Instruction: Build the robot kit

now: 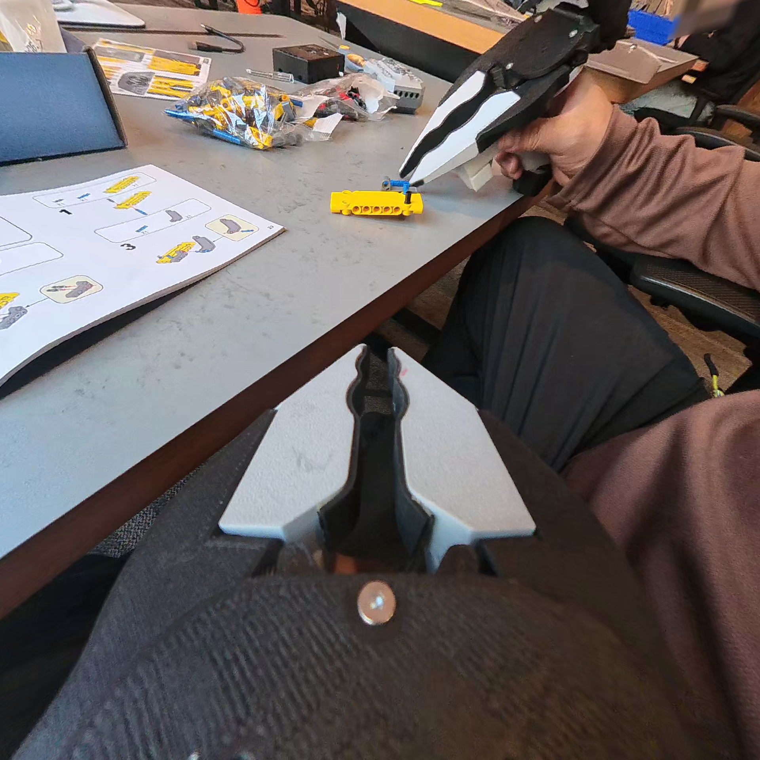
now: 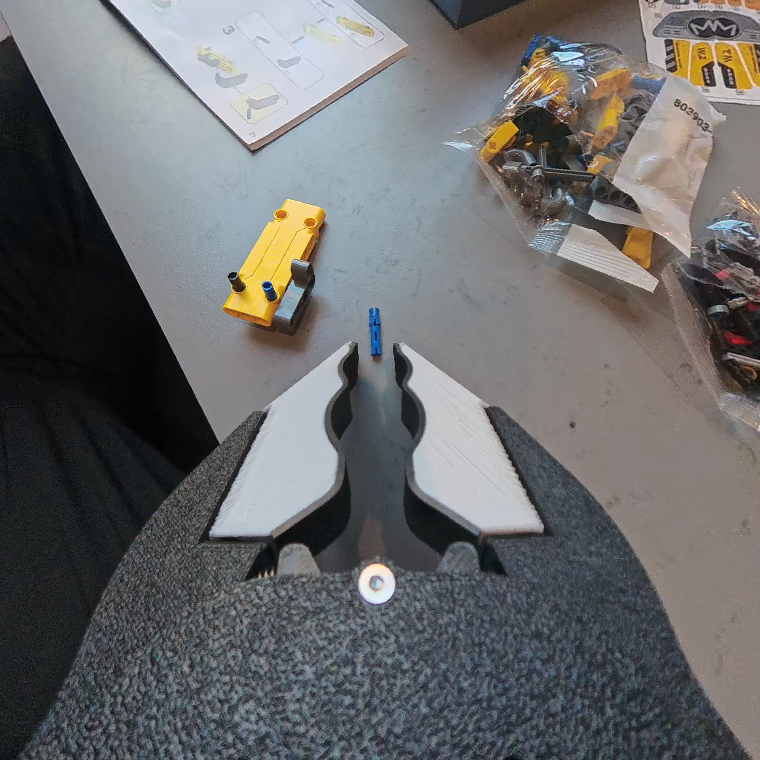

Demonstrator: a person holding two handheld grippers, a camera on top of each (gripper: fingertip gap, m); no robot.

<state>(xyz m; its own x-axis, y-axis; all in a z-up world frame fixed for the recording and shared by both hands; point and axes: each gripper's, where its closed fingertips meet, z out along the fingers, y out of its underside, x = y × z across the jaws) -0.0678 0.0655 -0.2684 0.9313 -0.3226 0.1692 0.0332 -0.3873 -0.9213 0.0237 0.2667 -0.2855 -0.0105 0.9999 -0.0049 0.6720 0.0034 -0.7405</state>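
Observation:
A loose blue pin [image 2: 375, 331] lies on the grey table [image 2: 452, 288], right at the tips of my right gripper [image 2: 375, 347], which is open around its near end without pinching it. To the left lies a yellow panel [image 2: 279, 246] with a black pin [image 2: 235, 280], a blue pin [image 2: 268, 289] and a grey connector [image 2: 296, 296] fitted at its near end. In the left wrist view the right gripper [image 1: 409, 177] points down beside the yellow panel [image 1: 376, 203]. My left gripper [image 1: 376, 353] is narrowly open and empty, off the table edge above the person's lap.
An open instruction booklet [image 1: 103, 246] lies to the left. Clear bags of parts [image 1: 242, 111] and a sticker sheet [image 1: 152, 70] lie farther back, with a dark box [image 1: 53, 103] and a small black box [image 1: 308, 61]. The table edge [image 1: 288, 362] runs diagonally. Another bag [image 2: 728, 308] lies right. Across from one pair of fingers to the other is roughly 25 cm. Measured from the fingertips, the grey connector [image 2: 296, 296] is 4 cm or so from the right gripper and 20 cm from the left.

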